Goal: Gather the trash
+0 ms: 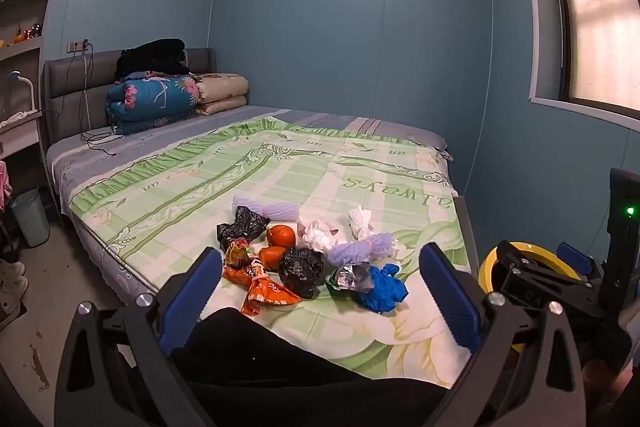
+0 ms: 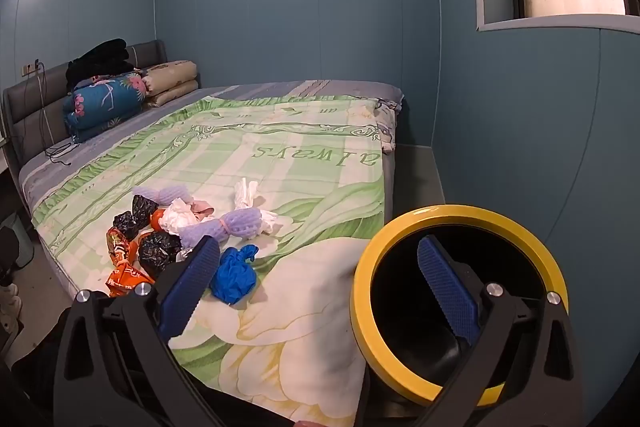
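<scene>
The left gripper (image 1: 320, 291) hangs over the near edge of the bed (image 1: 280, 163), tipped a little downward, its two blue-padded fingers (image 1: 192, 291) spread wide with nothing held. The trash pile lies on the green sheet (image 1: 224, 187) just beyond and between those fingers. Nearest the left finger is an orange snack wrapper (image 1: 264, 287), its near end almost level with the fingertip. Past it sit two tangerines (image 1: 276, 245) and a crumpled black bag (image 1: 301, 270) right in the middle of the gap. A second black bag (image 1: 242, 231) lies further out, with a pale foam net (image 1: 266, 213) behind it. Toward the right finger there is a blue glove (image 1: 380, 287), touching what looks like a silvery wrapper (image 1: 349, 277), though that piece is too crumpled to be sure. Beyond them lie a lilac foam net (image 1: 360, 251) and white tissues (image 1: 320, 235).

The right gripper (image 2: 320, 291) is equally wide and empty. Its left finger (image 2: 188, 291) covers the near edge of the pile, with the blue glove (image 2: 234, 275) just inside it. Its right finger (image 2: 448, 291) sits in front of the dark mouth of a yellow-rimmed bin (image 2: 400, 239), which stands beside the bed's corner, to the right of all the trash. Nothing from the pile is seen inside the bin.
</scene>
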### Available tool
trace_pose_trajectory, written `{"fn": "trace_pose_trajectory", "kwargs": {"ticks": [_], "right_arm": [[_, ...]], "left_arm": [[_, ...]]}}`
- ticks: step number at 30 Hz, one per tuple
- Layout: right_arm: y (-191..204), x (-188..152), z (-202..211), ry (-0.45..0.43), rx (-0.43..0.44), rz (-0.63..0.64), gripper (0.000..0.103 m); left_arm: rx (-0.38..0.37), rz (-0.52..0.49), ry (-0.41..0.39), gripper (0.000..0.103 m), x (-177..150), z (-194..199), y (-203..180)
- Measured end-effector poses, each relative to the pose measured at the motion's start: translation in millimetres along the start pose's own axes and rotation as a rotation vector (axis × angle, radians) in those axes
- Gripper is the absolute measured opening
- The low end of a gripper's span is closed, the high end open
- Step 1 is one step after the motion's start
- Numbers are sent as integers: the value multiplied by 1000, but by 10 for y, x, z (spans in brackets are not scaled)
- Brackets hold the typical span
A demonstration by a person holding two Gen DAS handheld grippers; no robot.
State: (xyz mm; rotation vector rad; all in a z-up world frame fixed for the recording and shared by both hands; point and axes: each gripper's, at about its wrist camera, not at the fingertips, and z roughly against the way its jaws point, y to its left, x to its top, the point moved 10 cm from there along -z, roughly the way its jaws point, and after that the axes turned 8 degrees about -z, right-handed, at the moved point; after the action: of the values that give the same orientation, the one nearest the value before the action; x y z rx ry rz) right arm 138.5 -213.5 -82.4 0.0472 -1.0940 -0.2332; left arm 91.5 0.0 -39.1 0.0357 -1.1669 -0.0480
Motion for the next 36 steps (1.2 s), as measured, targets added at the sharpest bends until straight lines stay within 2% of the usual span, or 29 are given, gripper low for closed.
{"fn": "trace_pose_trajectory", "kwargs": {"ticks": [36], "right_arm": [[-6, -32, -30, 8, 2, -3, 95]], "left_arm": [[0, -2, 5, 95, -5, -14, 9]]}}
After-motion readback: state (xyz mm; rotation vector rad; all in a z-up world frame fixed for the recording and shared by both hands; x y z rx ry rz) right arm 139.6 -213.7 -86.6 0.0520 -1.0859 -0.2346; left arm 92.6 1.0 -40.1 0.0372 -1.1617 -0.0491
